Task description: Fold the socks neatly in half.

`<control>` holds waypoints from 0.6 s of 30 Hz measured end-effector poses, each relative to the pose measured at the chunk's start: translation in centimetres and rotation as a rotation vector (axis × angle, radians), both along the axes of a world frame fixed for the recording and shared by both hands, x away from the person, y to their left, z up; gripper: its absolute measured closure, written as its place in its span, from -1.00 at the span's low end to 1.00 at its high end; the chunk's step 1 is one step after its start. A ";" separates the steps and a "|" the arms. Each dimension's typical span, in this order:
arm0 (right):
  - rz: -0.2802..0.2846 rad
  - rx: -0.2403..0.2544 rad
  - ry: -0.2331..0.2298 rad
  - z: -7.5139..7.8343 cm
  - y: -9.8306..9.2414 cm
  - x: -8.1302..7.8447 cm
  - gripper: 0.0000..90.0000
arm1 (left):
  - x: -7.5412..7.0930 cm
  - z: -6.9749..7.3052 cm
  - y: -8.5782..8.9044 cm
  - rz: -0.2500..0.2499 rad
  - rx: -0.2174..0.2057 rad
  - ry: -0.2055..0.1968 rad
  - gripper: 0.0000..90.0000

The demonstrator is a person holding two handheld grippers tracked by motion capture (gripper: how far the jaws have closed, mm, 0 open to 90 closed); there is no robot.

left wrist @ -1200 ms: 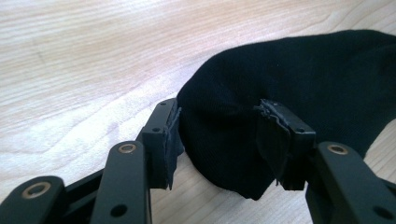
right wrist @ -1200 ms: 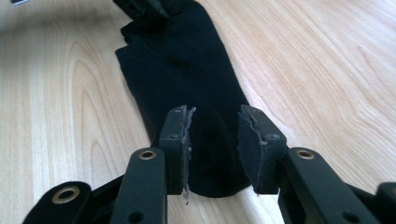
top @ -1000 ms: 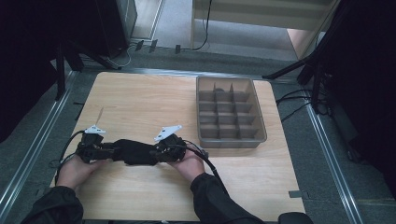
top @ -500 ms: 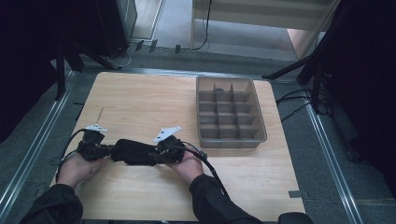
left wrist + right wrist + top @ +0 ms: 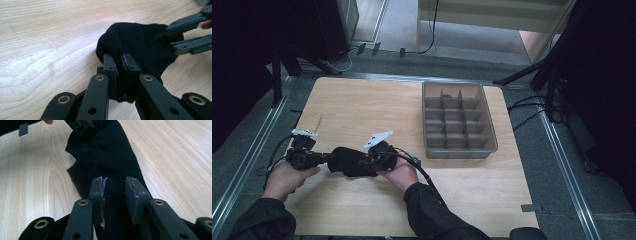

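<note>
A black knitted cloth lies bunched on the wooden table between my two grippers. In the left gripper view, my left gripper has just closed and is shut on a fold at the edge of the cloth. My right gripper reaches in from the far side. In the right gripper view, the right gripper hangs over the cloth; its jaws have just been closing, with a gap left between the pads and cloth under them. The left gripper pinches the far end.
A grey divided tray with several compartments stands at the right of the table, a small dark item in its far row. Cables trail from both grippers. Bare wood stretches behind and in front of the hands.
The right hand has slid a little to the left along the cloth, toward the left gripper. The left hand has stayed in place.
</note>
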State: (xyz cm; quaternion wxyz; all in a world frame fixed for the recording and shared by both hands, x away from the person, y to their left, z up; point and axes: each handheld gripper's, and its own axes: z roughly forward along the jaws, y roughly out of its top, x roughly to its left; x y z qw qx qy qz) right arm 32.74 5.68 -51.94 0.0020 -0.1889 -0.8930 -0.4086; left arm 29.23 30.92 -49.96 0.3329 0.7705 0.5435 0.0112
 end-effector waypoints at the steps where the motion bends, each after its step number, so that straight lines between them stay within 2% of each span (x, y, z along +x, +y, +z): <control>1: 0.002 -0.007 -0.002 -0.1 0.4 0.1 0.49 | 0.0 0.1 0.0 0.001 0.000 -0.002 0.85; 12: 0.046 -0.031 -0.015 -0.9 3.7 0.2 0.42 | -0.2 1.6 -0.7 -0.036 -0.039 -0.013 0.84; 18: 0.054 -0.050 -0.012 -1.6 5.6 0.2 0.44 | -0.2 1.7 -1.0 -0.047 -0.046 0.003 0.85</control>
